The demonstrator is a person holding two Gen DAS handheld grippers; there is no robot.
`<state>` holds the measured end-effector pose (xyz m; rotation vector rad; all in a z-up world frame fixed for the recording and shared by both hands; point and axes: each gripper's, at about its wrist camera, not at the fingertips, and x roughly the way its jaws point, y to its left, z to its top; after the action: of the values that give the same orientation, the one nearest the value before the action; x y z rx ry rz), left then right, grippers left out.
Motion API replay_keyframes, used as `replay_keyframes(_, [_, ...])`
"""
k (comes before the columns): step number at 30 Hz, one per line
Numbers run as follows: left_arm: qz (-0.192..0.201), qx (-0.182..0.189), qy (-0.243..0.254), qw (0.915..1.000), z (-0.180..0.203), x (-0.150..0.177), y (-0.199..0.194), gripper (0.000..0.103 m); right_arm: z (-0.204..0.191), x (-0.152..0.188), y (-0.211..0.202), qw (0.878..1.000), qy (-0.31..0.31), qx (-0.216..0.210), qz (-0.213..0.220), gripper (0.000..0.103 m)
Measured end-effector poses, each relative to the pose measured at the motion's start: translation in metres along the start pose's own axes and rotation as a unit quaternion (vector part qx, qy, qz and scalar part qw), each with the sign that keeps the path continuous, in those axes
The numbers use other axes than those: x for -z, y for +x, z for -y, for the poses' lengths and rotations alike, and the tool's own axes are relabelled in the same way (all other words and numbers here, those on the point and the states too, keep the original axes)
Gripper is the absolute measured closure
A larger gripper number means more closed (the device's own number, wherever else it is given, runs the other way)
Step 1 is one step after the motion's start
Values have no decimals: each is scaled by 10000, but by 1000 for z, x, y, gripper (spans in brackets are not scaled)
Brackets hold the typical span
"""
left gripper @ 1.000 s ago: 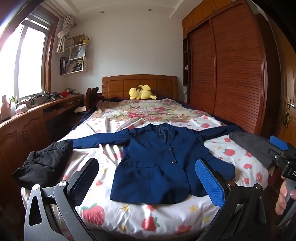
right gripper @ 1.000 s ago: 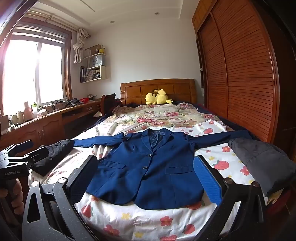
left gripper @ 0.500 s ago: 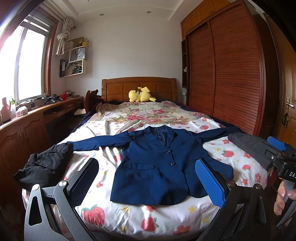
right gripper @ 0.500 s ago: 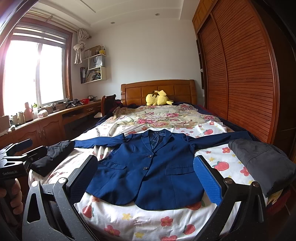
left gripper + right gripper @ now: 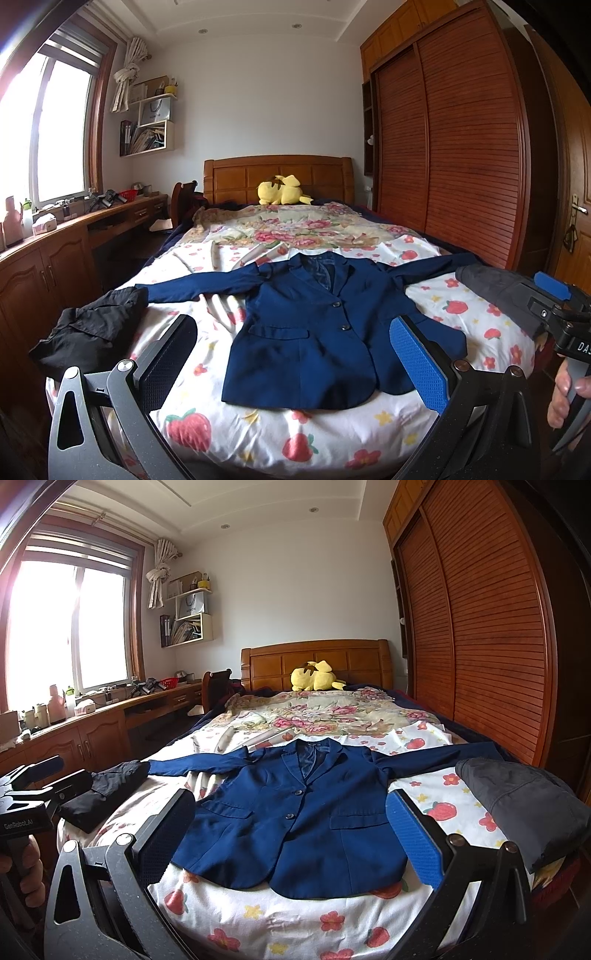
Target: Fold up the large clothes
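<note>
- Left wrist view, largest item: bed (image 5: 258,435) with a strawberry-and-flower sheet, wooden headboard at the far end; I see it again from the right wrist (image 5: 295,923).
- Wardrobe (image 5: 454,147), slatted wooden doors, along the right side of the bed.
- Navy blazer (image 5: 314,339), the garment to fold: it lies flat and face-up on the near half of the bed, buttoned, collar toward the headboard, both sleeves spread out to the sides. Same layout from my right camera (image 5: 295,827).
- Grey garment (image 5: 517,805), heaped at the right edge of the bed, covering the end of the blazer's right-hand sleeve.
- Black garment (image 5: 92,328), bundled at the left edge of the bed, just beside the other sleeve's cuff.
- Left gripper (image 5: 295,369): jaws spread wide, nothing between them, held in front of the foot of the bed, apart from the blazer.
- Right gripper (image 5: 291,845): jaws likewise spread wide and empty, clear of the cloth.
- Yellow plush toy (image 5: 282,190), resting against the headboard.
- Hand (image 5: 569,391) on the right gripper's handle, at the frame edge.
</note>
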<state>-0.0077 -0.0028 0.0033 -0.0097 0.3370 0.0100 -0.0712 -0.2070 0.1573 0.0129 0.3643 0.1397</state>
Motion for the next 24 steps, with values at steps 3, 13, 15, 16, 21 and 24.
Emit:
replay_keyframes(3, [-6, -8, 0, 10000, 0, 0, 0, 0, 0, 0, 0, 10000, 2, -1, -2, 0])
replay_keyframes(13, [-24, -20, -8, 10000, -1, 1, 1, 0, 3, 0, 1, 10000, 6, 8, -18, 0])
replay_keyframes(15, [-21, -18, -6, 10000, -1, 1, 1, 0, 3, 0, 1, 10000, 6, 0, -24, 0])
replay_keyframes(16, [-26, -21, -5, 10000, -1, 1, 1, 0, 2, 0, -1, 10000, 6, 2, -26, 0])
replay_keyframes(21, [-30, -25, -10, 10000, -1, 0, 1, 0, 2, 0, -1, 10000, 12, 1, -26, 0])
replay_keyframes(24, [-27, -19, -7, 10000, -1, 0, 1, 0, 2, 0, -1, 10000, 10, 0, -25, 0])
